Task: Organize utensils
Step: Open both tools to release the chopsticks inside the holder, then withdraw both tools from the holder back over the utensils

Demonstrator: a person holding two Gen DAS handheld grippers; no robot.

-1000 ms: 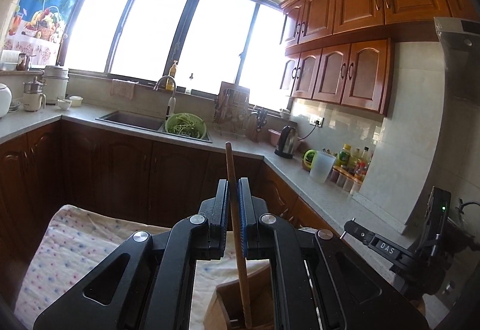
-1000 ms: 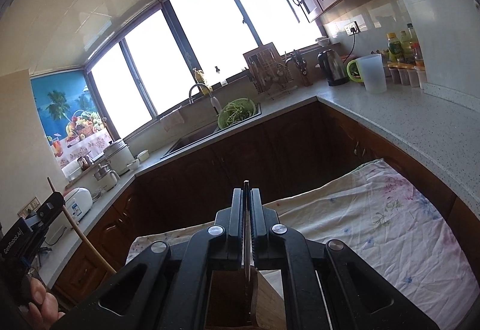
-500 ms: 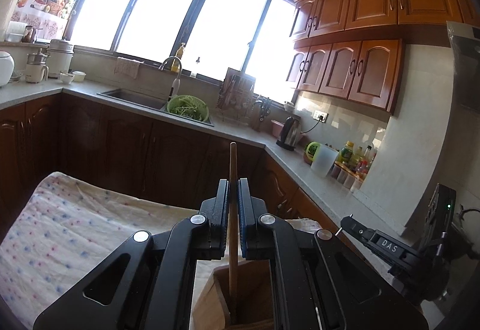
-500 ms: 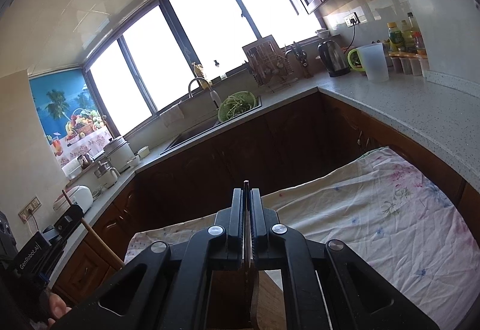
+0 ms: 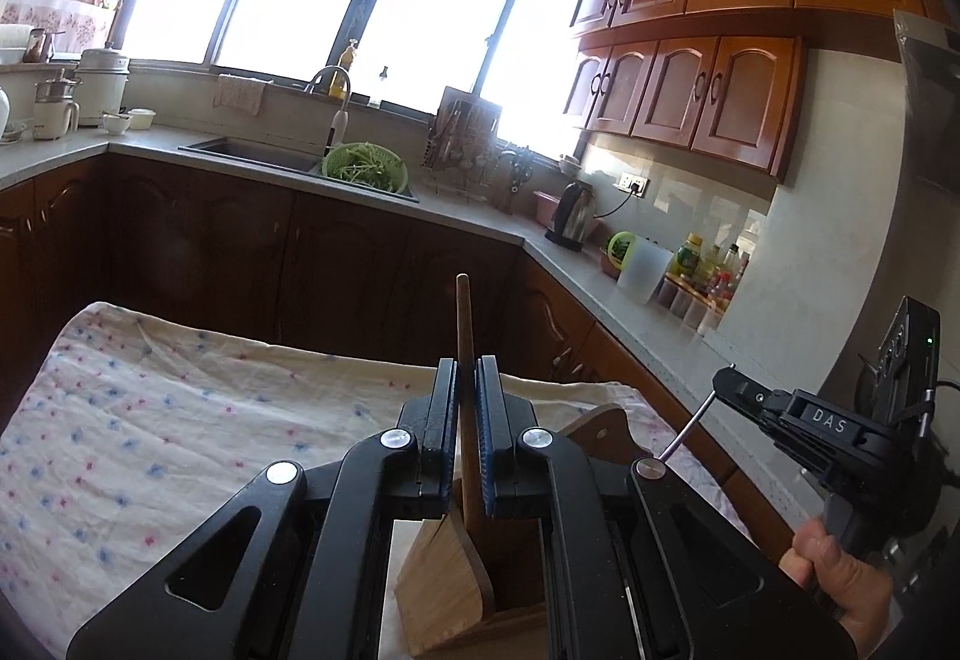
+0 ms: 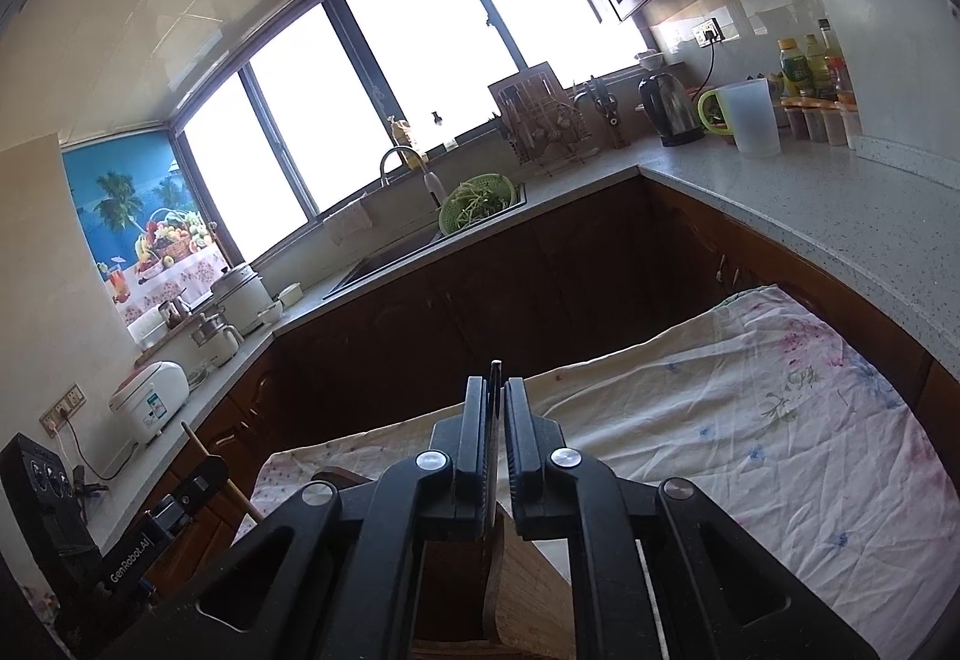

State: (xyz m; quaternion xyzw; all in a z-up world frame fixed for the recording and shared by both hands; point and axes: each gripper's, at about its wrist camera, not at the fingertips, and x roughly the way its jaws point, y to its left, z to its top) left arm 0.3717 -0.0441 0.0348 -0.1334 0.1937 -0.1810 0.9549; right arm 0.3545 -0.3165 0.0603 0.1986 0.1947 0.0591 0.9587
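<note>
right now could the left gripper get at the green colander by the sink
Probably not. The left gripper is shut on a wooden stick over the wooden holder, and the green colander sits far across the kitchen on the counter.

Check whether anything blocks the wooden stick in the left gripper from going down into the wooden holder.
Nothing visible does. The left gripper is shut on the wooden stick, whose lower end already runs into the open compartment of the wooden holder, beside its divider. The compartment's bottom is hidden.
</note>
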